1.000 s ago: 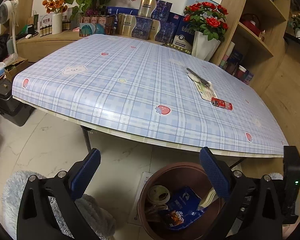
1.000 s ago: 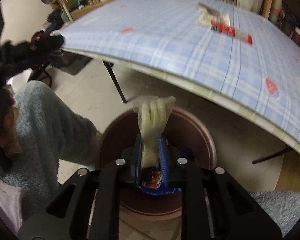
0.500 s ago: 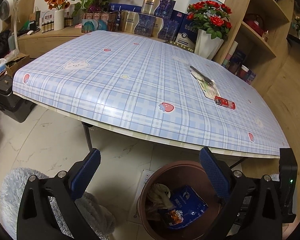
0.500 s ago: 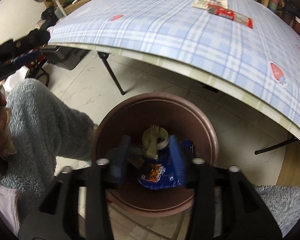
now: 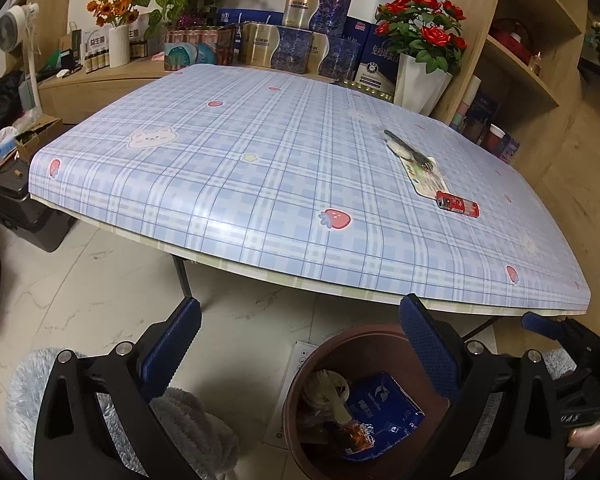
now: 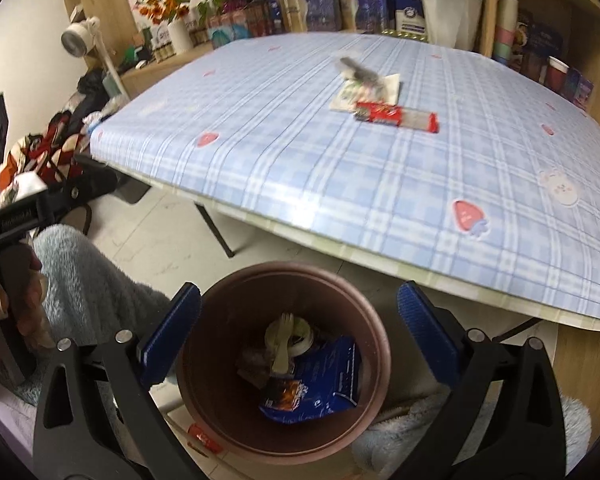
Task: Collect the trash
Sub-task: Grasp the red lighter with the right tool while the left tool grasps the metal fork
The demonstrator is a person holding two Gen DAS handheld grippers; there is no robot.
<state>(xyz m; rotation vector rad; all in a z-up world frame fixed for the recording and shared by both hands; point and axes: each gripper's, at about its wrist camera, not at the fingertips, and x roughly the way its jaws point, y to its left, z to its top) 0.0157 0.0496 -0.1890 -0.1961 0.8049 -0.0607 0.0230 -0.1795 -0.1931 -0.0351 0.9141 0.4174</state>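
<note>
A brown trash bin (image 6: 236, 436) stands on the floor under the table's near edge; it also shows in the left wrist view (image 5: 364, 334). Inside lie a blue packet (image 6: 332, 380), a pale plastic fork in its wrapper (image 6: 282, 346) and other scraps. On the blue plaid table lie a red wrapper (image 6: 396, 116), a paper napkin (image 6: 364, 90) and a dark utensil (image 5: 408, 150). My right gripper (image 6: 298, 332) is open and empty above the bin. My left gripper (image 5: 298, 348) is open and empty, left of the bin.
The table (image 5: 260, 184) fills the middle of both views. A white vase of red roses (image 5: 420, 76), boxes (image 5: 296, 46) and wooden shelves (image 5: 532, 60) stand behind it. A fan (image 5: 16, 32) and clutter are at the left. Fluffy blue sleeves (image 6: 84, 280) show near the grippers.
My right gripper opened and let go of the wrapped fork, which fell into the bin. The right gripper then rose and tilted up toward the table. The left gripper barely moved.
</note>
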